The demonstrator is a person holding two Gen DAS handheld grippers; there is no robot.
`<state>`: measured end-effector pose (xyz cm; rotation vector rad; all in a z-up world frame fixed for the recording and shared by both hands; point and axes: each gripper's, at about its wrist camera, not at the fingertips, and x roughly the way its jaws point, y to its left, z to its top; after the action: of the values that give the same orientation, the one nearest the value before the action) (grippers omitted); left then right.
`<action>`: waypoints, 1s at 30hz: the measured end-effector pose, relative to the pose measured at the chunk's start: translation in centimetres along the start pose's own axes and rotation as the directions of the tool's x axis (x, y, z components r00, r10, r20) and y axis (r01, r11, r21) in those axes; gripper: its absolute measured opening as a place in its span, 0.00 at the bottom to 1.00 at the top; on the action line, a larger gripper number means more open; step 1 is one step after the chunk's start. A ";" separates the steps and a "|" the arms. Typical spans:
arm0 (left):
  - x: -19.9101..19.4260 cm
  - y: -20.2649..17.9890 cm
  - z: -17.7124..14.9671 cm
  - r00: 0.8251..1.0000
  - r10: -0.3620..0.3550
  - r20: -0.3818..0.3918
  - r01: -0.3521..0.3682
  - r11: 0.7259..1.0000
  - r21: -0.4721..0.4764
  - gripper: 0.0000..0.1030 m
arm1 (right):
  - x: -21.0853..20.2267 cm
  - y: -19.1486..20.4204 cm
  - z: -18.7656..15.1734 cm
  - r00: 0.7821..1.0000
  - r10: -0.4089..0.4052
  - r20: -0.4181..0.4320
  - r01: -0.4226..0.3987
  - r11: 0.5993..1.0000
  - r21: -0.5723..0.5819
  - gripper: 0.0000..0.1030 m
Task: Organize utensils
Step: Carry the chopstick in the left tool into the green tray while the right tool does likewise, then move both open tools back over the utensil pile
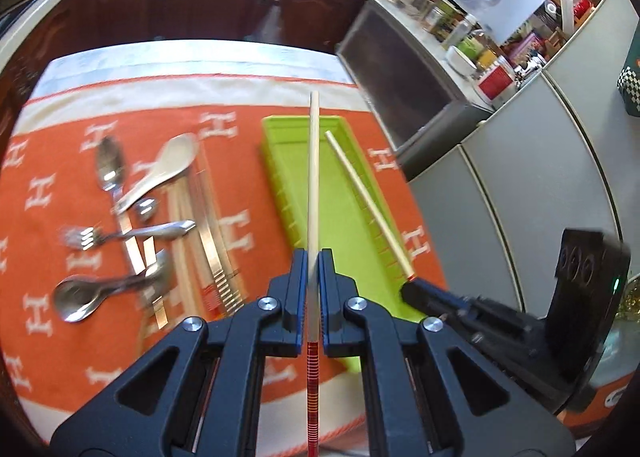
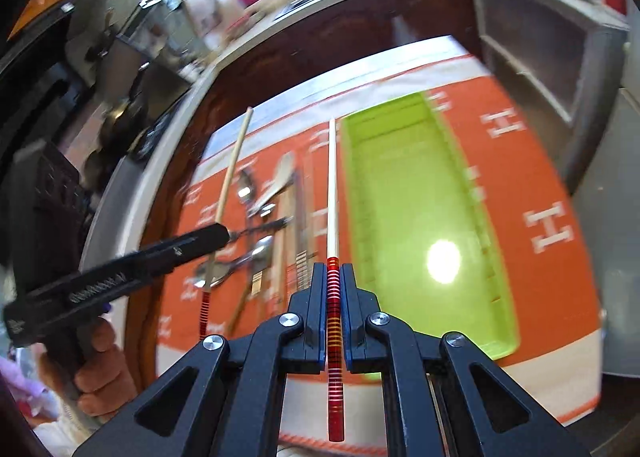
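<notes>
- Two chopsticks are being carried at once: the left gripper point(image 1: 313, 257) is clamping one chopstick point(image 1: 313, 177) at centre frame, above the green tray point(image 1: 280, 161)
- In its own view the right gripper point(image 2: 333, 271) is pinching the second chopstick point(image 2: 332, 185), just left of the tray
- Next, likely lowering both into the tray, aligning lengthwise
- Spoons point(image 1: 110, 169) and a fork point(image 1: 132, 235) are waiting at left on the bench cloth point(image 1: 40, 217)

Bright daylight, motion blur, fisheye warp

Glossy green plastic tray point(image 2: 424, 193); pale matt wooden chopsticks point(image 1: 313, 177) with shiny red banded ends; polished metal spoons point(image 1: 109, 167); orange woven cloth point(image 1: 48, 217).
</notes>
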<state>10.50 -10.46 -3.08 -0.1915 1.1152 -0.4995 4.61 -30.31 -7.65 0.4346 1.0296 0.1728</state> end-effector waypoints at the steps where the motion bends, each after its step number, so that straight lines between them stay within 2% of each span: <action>1: 0.8 -0.5 0.5 1.000 -0.003 -0.005 0.003 1.000 0.001 0.03 | 0.1 -0.8 0.5 1.000 -0.022 0.005 0.022 1.000 0.005 0.05; 5: 4.7 -2.7 2.1 1.000 0.018 -0.013 -0.018 1.000 0.019 0.03 | 0.9 -3.3 1.3 0.997 -0.078 0.016 0.078 0.997 0.020 0.05; 12: 10.0 -3.3 2.3 0.997 0.056 -0.049 -0.056 0.998 -0.001 0.04 | 3.6 -5.7 2.9 0.994 -0.110 0.007 0.109 0.993 0.049 0.06; 13: 10.5 -3.2 2.3 0.996 0.063 -0.055 -0.063 0.998 -0.004 0.04 | 4.0 -5.9 2.9 0.993 -0.117 0.002 0.117 0.992 0.053 0.09; 14: 10.9 -3.1 2.2 0.996 0.060 -0.067 -0.060 0.998 -0.007 0.04 | 4.2 -6.3 2.9 0.992 -0.125 0.000 0.125 0.990 0.065 0.18; 16: 11.6 -3.0 2.0 0.994 0.049 -0.101 -0.051 0.999 -0.014 0.14 | 4.7 -6.8 2.9 0.991 -0.136 0.010 0.135 0.988 0.076 0.31; 18: 11.7 -2.7 1.9 0.993 0.065 -0.100 -0.067 0.998 -0.017 0.34 | 4.8 -6.8 2.9 0.989 -0.145 0.021 0.143 0.988 0.064 0.32; 19: 11.5 -2.7 1.8 0.993 0.073 -0.089 -0.074 0.997 -0.014 0.37 | 4.8 -6.8 3.0 0.989 -0.149 0.025 0.147 0.988 0.055 0.32; 25: 9.5 -3.1 1.3 0.993 0.102 -0.057 -0.100 0.995 0.027 0.39 | 4.0 -6.1 2.5 0.987 -0.154 0.038 0.153 0.988 0.037 0.32; 30: 7.0 -2.4 0.2 0.987 0.155 -0.032 -0.153 0.986 0.063 0.39 | 2.9 -4.8 1.6 0.987 -0.156 0.044 0.156 0.988 0.011 0.32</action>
<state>12.37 -15.89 -7.77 -0.0429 1.1399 -0.3997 7.18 -34.08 -11.22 0.3616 1.0158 0.0188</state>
